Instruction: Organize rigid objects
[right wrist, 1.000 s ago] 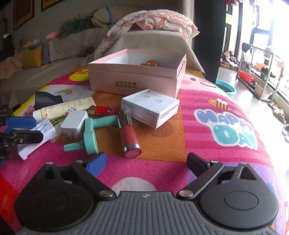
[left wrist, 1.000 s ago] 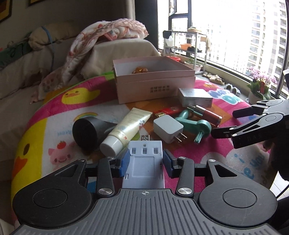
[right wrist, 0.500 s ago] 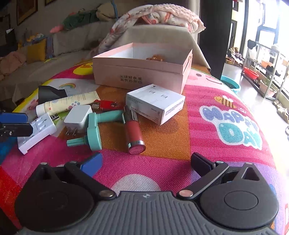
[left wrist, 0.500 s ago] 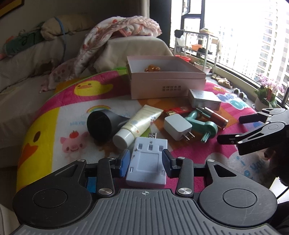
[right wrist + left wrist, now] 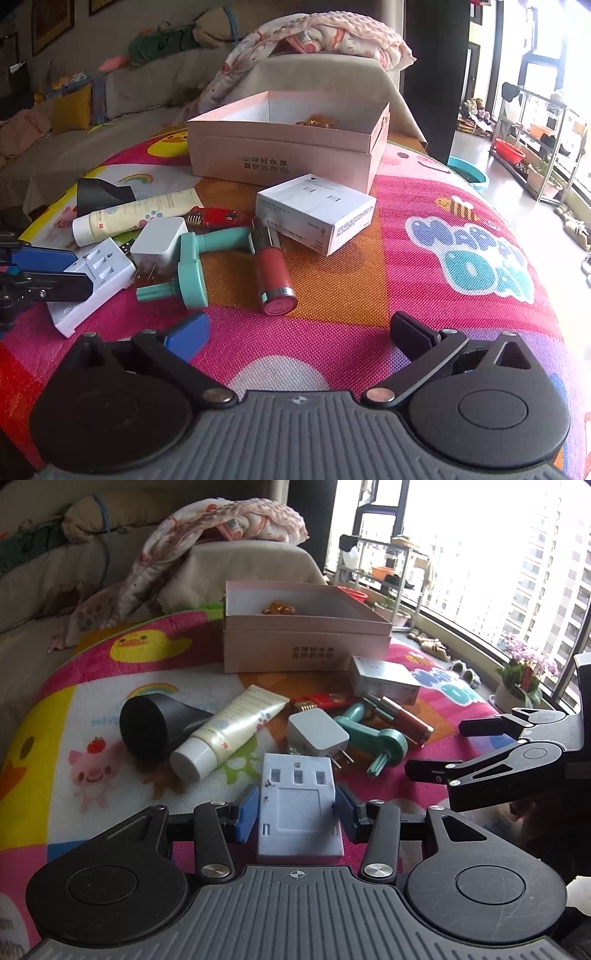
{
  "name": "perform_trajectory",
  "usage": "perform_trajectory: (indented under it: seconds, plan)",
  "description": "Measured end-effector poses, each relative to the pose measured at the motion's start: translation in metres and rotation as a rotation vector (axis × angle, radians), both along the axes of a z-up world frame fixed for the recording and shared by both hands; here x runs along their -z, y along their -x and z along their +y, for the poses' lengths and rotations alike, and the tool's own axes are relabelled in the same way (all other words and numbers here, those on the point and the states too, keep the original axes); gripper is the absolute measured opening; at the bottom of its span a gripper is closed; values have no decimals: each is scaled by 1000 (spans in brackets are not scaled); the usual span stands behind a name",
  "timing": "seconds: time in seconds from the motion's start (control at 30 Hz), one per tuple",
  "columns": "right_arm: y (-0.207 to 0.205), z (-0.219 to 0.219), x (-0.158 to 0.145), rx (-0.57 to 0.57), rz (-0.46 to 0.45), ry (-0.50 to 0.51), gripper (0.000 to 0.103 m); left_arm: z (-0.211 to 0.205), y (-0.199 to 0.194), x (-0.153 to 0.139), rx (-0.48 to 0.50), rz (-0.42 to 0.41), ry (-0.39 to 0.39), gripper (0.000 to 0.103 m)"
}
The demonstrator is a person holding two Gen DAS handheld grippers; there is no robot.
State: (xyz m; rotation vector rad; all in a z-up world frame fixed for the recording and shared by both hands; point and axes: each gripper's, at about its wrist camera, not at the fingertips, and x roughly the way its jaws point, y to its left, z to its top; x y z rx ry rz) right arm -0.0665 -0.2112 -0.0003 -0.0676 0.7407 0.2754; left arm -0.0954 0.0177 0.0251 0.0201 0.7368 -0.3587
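Note:
A white battery charger [image 5: 299, 823] lies on the colourful mat between the blue pads of my left gripper [image 5: 295, 801]. Its jaws are opening and a thin gap shows on each side of the charger. From the right wrist view the charger [image 5: 99, 273] rests flat on the mat with the left gripper [image 5: 62, 271] around it. My right gripper [image 5: 301, 330] stands wide open above bare mat, with nothing between its fingers, a little short of the red lipstick tube [image 5: 275, 277]. An open pink box [image 5: 306, 653] stands at the back with a small brown item inside.
Loose on the mat lie a white plug adapter [image 5: 319, 734], a teal tool [image 5: 373, 738], a cream tube [image 5: 229, 731], a black cone nozzle [image 5: 147, 727], a red item [image 5: 321, 701] and a white carton [image 5: 317, 212]. A sofa with bedding stands behind. Shelves and windows are at the right.
The left gripper's pads have come off the charger's sides, and its view has rolled and swung a little. The right gripper stays where it was, jaws slightly wider.

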Motion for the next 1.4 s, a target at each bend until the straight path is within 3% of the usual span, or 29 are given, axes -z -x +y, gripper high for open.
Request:
perform_trajectory:
  seconds: [0.4, 0.5, 0.67, 0.77, 0.87, 1.0, 1.07, 1.2, 1.3, 1.4]
  plan:
    - [0, 0, 0, 3, -3, 0, 103, -11, -2, 10, 26, 26, 10, 59]
    - [1, 0, 0, 8, -4, -2, 103, -17, -2, 14, 35, -4, -13, 59]
    - [0, 1, -2, 40, 8, 9, 103, -6, -11, 18, 9, -41, 26, 56]
    - [-3, -2, -6, 43, 17, 9, 95, 5, -17, 20, -34, -65, 34, 54]
    - [-8, -6, -8, 76, -3, 61, 87, 14, -23, 20, -60, -54, 87, 54]
    - [-12, -13, -13, 244, -96, 190, 83, 14, -25, 21, -76, -48, 112, 53]
    - [-11, -18, -15, 257, -89, 143, 83, 13, -25, 21, -69, -52, 102, 53]
    - [-11, -12, -6, 178, 18, -1, 84, 10, -25, 21, -67, -54, 90, 53]
    - [-11, 6, -3, 179, -13, 44, 88, 4, -23, 22, -69, -65, 50, 54]
    - [-19, 14, -6, 150, 14, 25, 88, 4, -22, 22, -74, -70, 48, 54]
